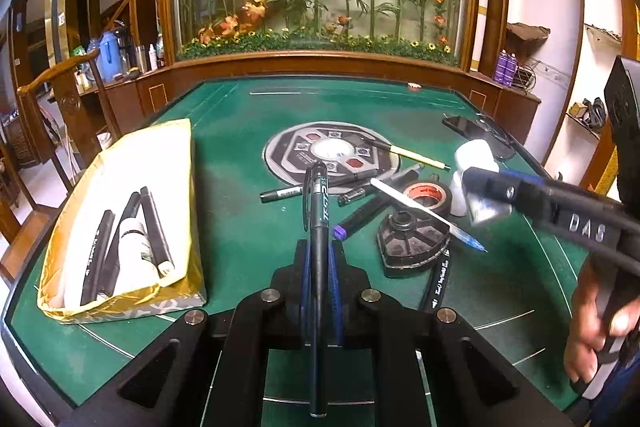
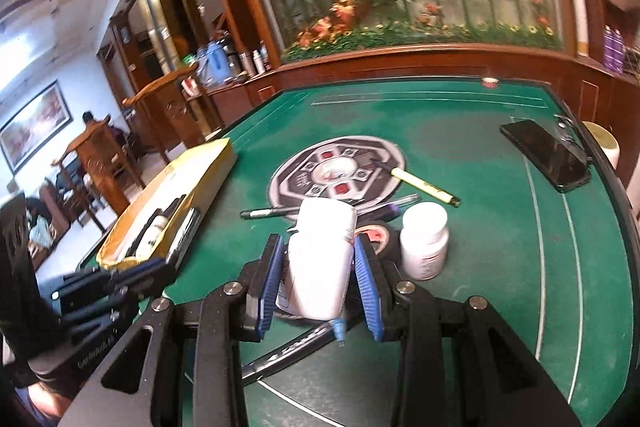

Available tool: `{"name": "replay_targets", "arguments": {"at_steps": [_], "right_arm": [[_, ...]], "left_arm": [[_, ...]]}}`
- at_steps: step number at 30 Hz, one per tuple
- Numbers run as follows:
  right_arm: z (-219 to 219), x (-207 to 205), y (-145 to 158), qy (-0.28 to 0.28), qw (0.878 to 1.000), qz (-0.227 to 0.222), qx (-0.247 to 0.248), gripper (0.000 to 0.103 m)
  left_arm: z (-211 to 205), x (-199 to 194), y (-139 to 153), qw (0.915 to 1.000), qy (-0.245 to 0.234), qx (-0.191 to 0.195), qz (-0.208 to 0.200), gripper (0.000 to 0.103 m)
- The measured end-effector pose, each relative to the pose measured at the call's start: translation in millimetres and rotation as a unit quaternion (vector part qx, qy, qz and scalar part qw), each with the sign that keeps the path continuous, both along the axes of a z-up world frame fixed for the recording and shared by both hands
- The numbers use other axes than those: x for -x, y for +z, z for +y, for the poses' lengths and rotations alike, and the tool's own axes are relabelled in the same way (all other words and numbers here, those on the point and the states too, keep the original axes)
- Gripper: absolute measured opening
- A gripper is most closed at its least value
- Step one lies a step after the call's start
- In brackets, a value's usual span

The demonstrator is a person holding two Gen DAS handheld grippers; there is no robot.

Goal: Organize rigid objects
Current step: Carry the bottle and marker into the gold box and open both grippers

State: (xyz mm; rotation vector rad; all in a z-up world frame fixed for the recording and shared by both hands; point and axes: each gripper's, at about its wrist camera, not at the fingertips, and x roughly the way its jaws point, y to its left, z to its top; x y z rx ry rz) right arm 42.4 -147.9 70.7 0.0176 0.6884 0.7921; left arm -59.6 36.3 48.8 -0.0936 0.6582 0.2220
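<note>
Left tool (image 1: 320,259) clamped on a black pen (image 1: 319,267), right tool (image 2: 320,283) squeezing a white bottle (image 2: 320,263) above the tabletop (image 2: 500,267), gold box (image 1: 120,227) seemingly near its left edge.

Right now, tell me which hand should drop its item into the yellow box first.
Left, probably. The left gripper is shut on the black pen, with the yellow box close beside it. The right gripper holds the white bottle farther away.

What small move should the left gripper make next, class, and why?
Probably carry the black pen left to the yellow box and release it there: the left gripper is shut on it, and that box already holds other pens.
</note>
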Motion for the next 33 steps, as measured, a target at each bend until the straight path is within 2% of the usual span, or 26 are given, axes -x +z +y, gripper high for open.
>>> {"name": "replay_targets", "arguments": {"at_steps": [9, 16, 23, 28, 33], "right_arm": [[10.3, 8.7, -8.0, 0.022, 1.0, -0.005, 0.009, 0.035], [14.5, 12.6, -11.3, 0.033, 0.999, 0.008, 0.004, 0.035], [26.1, 18.4, -8.3, 0.049, 0.998, 0.047, -0.018, 0.035], [60.0, 28.3, 4.3, 0.078, 0.995, 0.064, -0.014, 0.035], [107.2, 33.0, 25.4, 0.11, 0.991, 0.079, -0.013, 0.035]], "left_arm": [[4.3, 6.1, 1.7, 0.9992, 0.023, -0.028, -0.016, 0.008], [9.5, 11.6, 6.4, 0.9982, 0.037, -0.038, -0.028, 0.008], [36.1, 21.8, 20.1, 0.9975, 0.053, -0.013, -0.045, 0.008], [74.1, 28.3, 30.0, 0.9959, 0.074, 0.016, -0.049, 0.008], [131.2, 35.6, 26.0, 0.9913, 0.115, 0.044, -0.046, 0.008]]}}
